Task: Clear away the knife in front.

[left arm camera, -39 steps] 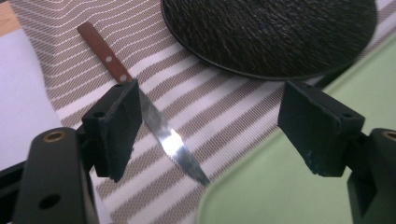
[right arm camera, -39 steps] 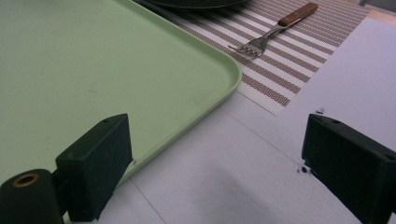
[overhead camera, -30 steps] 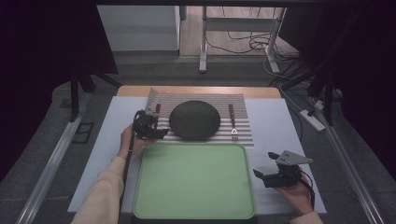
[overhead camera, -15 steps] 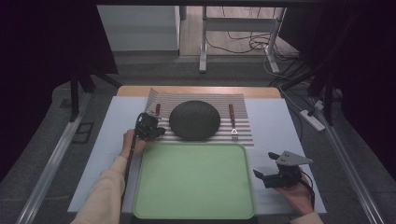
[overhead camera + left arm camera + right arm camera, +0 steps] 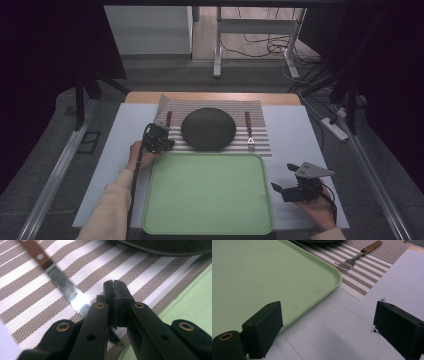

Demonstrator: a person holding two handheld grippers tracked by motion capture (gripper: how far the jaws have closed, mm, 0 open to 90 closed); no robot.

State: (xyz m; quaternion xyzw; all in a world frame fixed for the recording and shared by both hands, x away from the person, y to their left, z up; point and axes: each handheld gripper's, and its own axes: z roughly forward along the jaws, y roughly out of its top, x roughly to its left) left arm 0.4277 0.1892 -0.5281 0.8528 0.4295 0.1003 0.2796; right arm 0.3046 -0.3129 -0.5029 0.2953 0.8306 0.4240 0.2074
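My left gripper [image 5: 159, 136] hovers over the front left corner of the striped placemat [image 5: 260, 135], its jaws shut with nothing between them. In the left gripper view the shut gripper [image 5: 116, 298] sits just right of a knife's blade [image 5: 65, 286], whose tip runs under the left finger. The knife's brown handle [image 5: 169, 119] lies left of a dark round plate [image 5: 208, 128]. A brown-handled fork [image 5: 248, 129] lies right of the plate. My right gripper [image 5: 283, 181] rests open on the white sheet beside the green tray [image 5: 207, 192]; its wide-apart jaws frame the tray's corner [image 5: 329, 277] and the fork [image 5: 357, 257].
A white sheet [image 5: 300, 140] covers the table under the placemat and tray. Metal rails [image 5: 55, 170] run along both sides of the table. A power strip [image 5: 334, 127] and cables lie off the right edge.
My left gripper has eased slightly nearer the tray's far left corner. The right gripper has stayed put.
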